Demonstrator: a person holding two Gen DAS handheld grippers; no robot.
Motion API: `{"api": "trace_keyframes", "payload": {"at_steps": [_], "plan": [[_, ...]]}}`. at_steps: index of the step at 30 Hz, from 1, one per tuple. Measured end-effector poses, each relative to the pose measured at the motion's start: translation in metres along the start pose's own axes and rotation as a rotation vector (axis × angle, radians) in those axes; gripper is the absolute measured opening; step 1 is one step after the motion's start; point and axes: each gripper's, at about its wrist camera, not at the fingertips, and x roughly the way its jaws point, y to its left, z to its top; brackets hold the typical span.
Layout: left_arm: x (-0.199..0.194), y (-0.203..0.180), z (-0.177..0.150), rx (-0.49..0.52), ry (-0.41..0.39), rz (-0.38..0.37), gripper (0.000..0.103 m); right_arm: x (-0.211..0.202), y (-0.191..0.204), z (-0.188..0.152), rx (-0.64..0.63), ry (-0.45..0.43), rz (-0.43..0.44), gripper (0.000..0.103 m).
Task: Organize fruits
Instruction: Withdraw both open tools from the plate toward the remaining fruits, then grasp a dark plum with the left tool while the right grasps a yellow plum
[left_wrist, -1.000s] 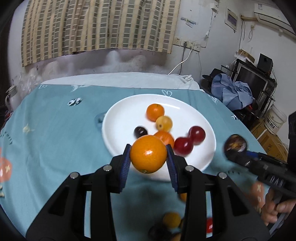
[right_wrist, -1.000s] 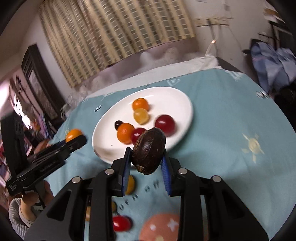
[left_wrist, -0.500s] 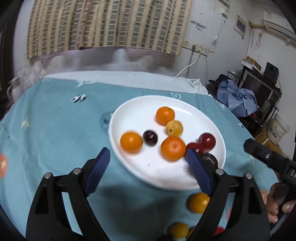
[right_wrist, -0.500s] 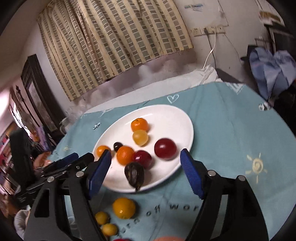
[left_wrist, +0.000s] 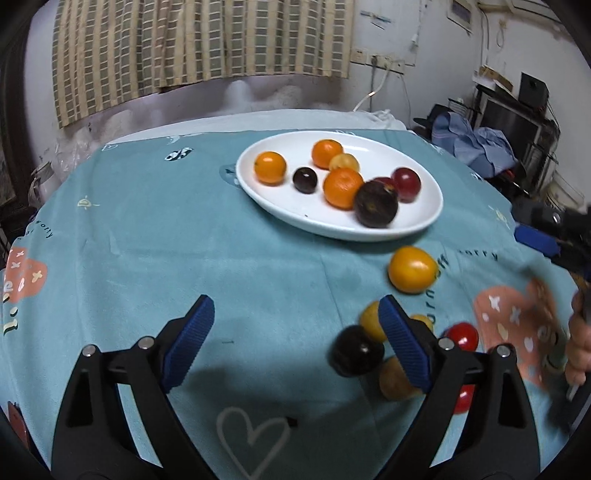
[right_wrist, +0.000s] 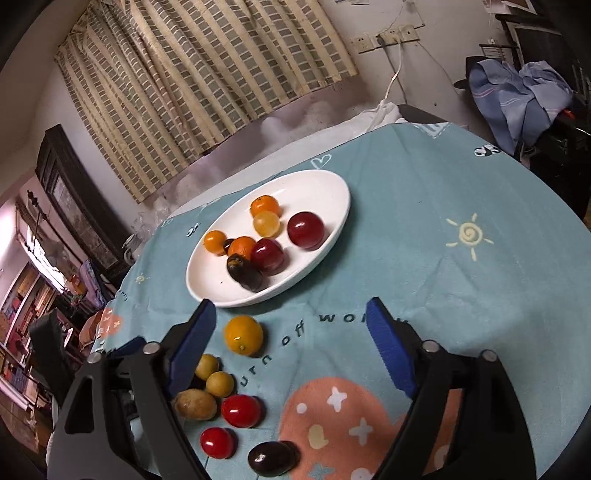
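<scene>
We work over a teal tablecloth (left_wrist: 155, 236) covering the whole table, with a white plate (left_wrist: 295, 218) set toward its far edge, and we judge the sorting about half done. The plate carries three orange fruits, a pale yellow one, two red ones, a small dark one and a large dark plum (left_wrist: 376, 204) lying by the plate's near rim. Both tools are empty: our left gripper (left_wrist: 295, 339) hangs with its jaws spread wide over bare cloth, and our right gripper (right_wrist: 288, 350) is likewise spread. The loose fruits lie near the tablecloth's near edge: an orange-yellow fruit (right_wrist: 243, 335) closest to the plate, then a brownish one (right_wrist: 195, 404), two small yellow ones, two red cherry tomatoes (right_wrist: 241, 410) and a dark grape (right_wrist: 271, 458). We expect these to be light, smooth and prone to roll, the tomatoes soft-skinned, so we would close gently across each one's widest part.
</scene>
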Motion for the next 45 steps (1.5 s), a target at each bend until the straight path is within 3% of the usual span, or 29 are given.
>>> {"api": "trace_keyframes", "payload": {"at_steps": [6, 8, 13, 16, 19, 20, 29, 38, 41, 45], "plan": [[0.009, 0.003, -0.006, 0.0, 0.077, -0.045, 0.092, 0.013, -0.015, 0.002, 0.098, 0.077, 0.034, 0.085], [0.014, 0.004, -0.009, 0.009, 0.1, -0.045, 0.098, 0.013, -0.017, 0.002, 0.11, 0.081, 0.038, 0.085], [0.01, 0.02, -0.006, -0.028, 0.087, -0.021, 0.1, 0.009, -0.015, 0.003, 0.102, 0.067, 0.038, 0.085], [-0.002, 0.047, -0.003, -0.103, 0.042, 0.093, 0.099, 0.009, -0.016, 0.003, 0.109, 0.067, 0.042, 0.085], [-0.015, 0.08, -0.007, -0.244, 0.016, 0.055, 0.098, 0.009, -0.015, 0.003, 0.107, 0.066, 0.045, 0.085], [-0.018, 0.082, -0.008, -0.25, 0.012, 0.05, 0.098, 0.009, -0.015, 0.003, 0.105, 0.065, 0.045, 0.085], [-0.007, 0.041, -0.016, -0.073, 0.049, 0.051, 0.096, 0.011, -0.015, 0.003, 0.098, 0.072, 0.039, 0.085], [0.003, 0.012, -0.019, 0.054, 0.079, 0.026, 0.076, 0.013, -0.011, 0.001, 0.07, 0.077, 0.033, 0.085], [0.005, 0.012, -0.019, 0.055, 0.089, 0.016, 0.075, 0.013, -0.011, 0.001, 0.069, 0.079, 0.032, 0.085], [0.016, 0.015, -0.017, 0.028, 0.13, -0.004, 0.061, 0.016, -0.006, -0.001, 0.051, 0.09, 0.025, 0.085]]}}
